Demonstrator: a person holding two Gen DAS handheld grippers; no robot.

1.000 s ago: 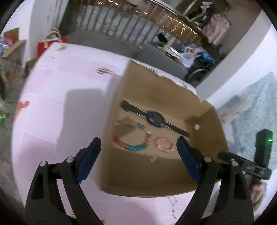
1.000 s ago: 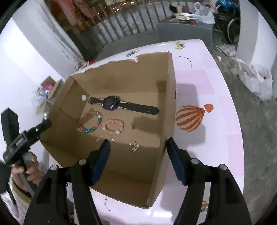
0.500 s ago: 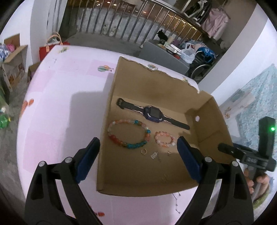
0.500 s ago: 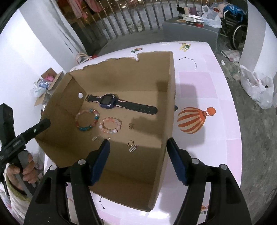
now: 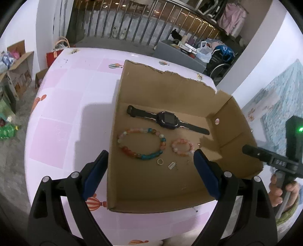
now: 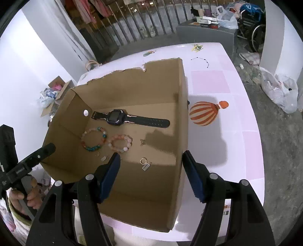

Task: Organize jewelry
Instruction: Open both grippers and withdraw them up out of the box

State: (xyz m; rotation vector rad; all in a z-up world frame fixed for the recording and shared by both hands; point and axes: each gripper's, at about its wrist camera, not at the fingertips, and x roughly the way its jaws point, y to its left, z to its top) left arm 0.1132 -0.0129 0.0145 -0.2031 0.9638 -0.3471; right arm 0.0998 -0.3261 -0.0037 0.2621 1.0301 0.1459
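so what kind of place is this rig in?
Likely a lived-in home, maybe an upper landing: a metal railing with shoes beneath it, clothes hanging behind, and a table under a pink balloon-print cloth holding the cardboard box.

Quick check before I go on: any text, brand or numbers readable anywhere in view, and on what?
Nothing reads clearly.
On the handle of the right gripper, white lettering: too blurred to read.
On the handle of the left gripper, white lettering: too small to read.
Screen of the watch: dark, no digits.
Inside of the cardboard box: no print visible.
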